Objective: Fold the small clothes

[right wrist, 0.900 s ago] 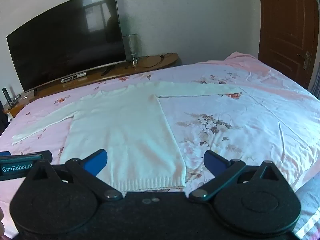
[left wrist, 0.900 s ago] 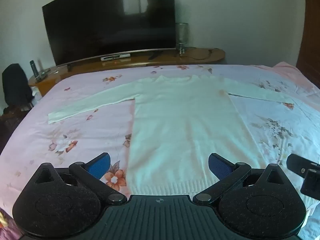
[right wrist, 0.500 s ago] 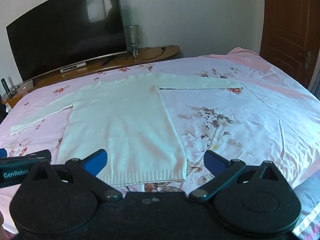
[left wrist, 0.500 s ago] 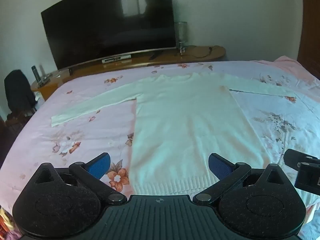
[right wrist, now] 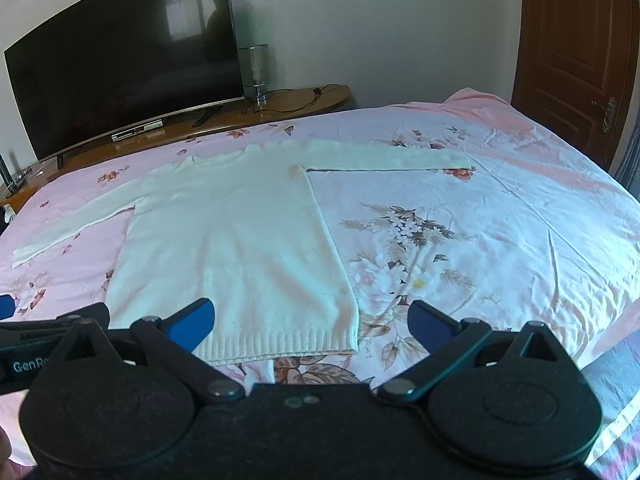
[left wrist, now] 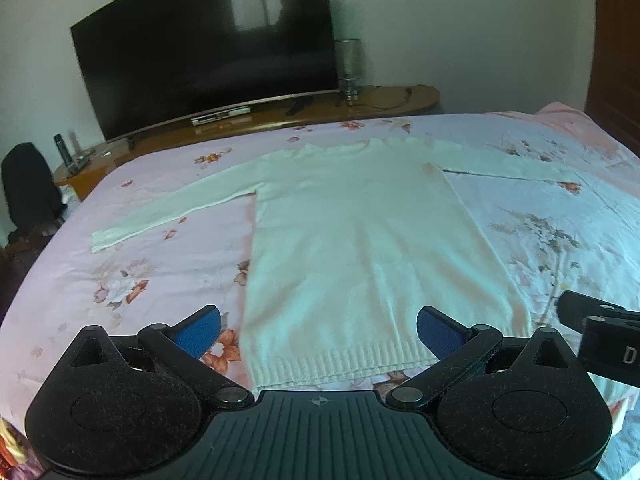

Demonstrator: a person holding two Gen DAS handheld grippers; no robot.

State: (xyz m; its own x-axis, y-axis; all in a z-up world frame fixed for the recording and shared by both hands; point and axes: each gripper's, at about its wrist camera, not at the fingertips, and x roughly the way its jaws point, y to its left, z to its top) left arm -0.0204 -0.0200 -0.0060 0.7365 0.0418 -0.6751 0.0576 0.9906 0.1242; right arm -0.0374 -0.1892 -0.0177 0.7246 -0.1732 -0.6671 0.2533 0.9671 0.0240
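While nothing has been folded yet, the groundwork looks done. Filling most of both views is the bed [left wrist: 120, 280], its pink floral sheet smooth. Across the middle of the frame lies the white sweater [left wrist: 360, 248], flat and face up, collar toward the top of the picture, ribbed hem [left wrist: 344, 364] at the lower centre. Its left sleeve [left wrist: 168, 212] stretches to the left of the frame and its right sleeve [right wrist: 384, 158] to the right, both still straight out. By my reading, every fold remains: sleeves in, then body over.

Lower in the frames, the left gripper [left wrist: 318, 330] hangs just short of the hem, jaws wide apart and holding nothing. The right gripper [right wrist: 310, 320] hovers near the hem's right corner, equally spread and empty.
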